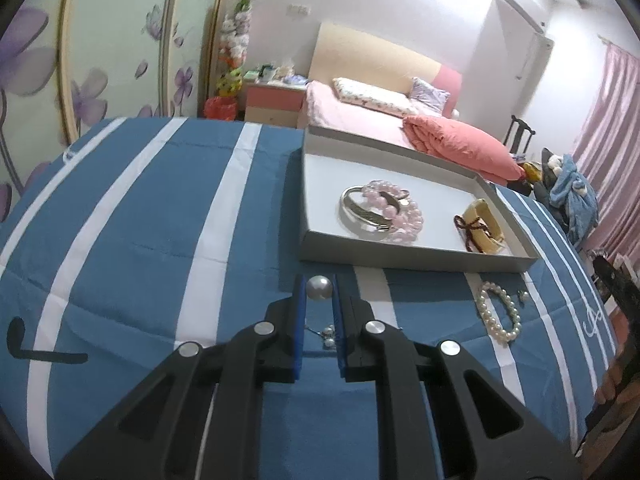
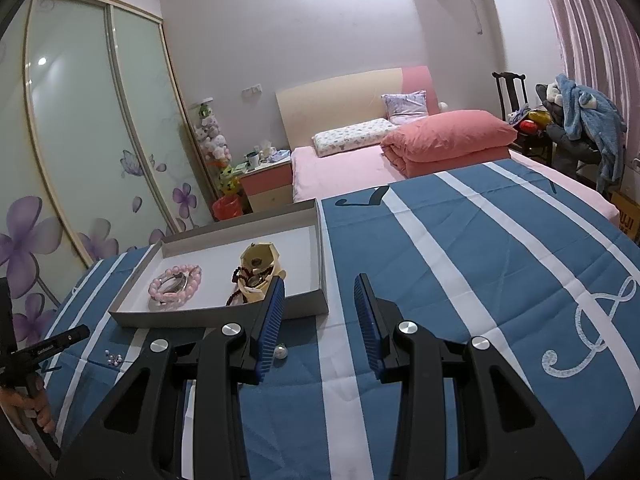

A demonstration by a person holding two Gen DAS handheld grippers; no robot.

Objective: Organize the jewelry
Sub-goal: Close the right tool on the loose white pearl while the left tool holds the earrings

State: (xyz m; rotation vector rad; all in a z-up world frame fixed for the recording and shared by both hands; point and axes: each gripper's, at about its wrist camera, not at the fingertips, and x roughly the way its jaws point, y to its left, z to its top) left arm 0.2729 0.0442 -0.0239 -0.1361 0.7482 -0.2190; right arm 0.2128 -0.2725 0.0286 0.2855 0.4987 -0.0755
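A shallow grey box (image 1: 400, 258) (image 2: 216, 314) lies on the blue striped cloth. In it are a silver bangle (image 1: 360, 210), a pink bead bracelet (image 1: 400, 216) (image 2: 176, 284), and a cream bangle with a dark bead string (image 1: 480, 226) (image 2: 256, 276). My left gripper (image 1: 319, 290) is shut on a large grey pearl (image 1: 319, 288), held just before the box's near wall; small beads (image 1: 329, 336) dangle below it. A white pearl bracelet (image 1: 500, 312) and a small earring (image 1: 523, 296) lie on the cloth to the right. My right gripper (image 2: 320, 292) is open and empty, by the box's right corner.
A pearl earring (image 2: 281, 351) and small loose beads (image 2: 114, 359) lie on the cloth in front of the box. The left gripper's handle (image 2: 44, 348) shows at the far left. Behind are a pink bed (image 2: 360, 160), a nightstand (image 2: 268, 184) and a wardrobe (image 2: 80, 140).
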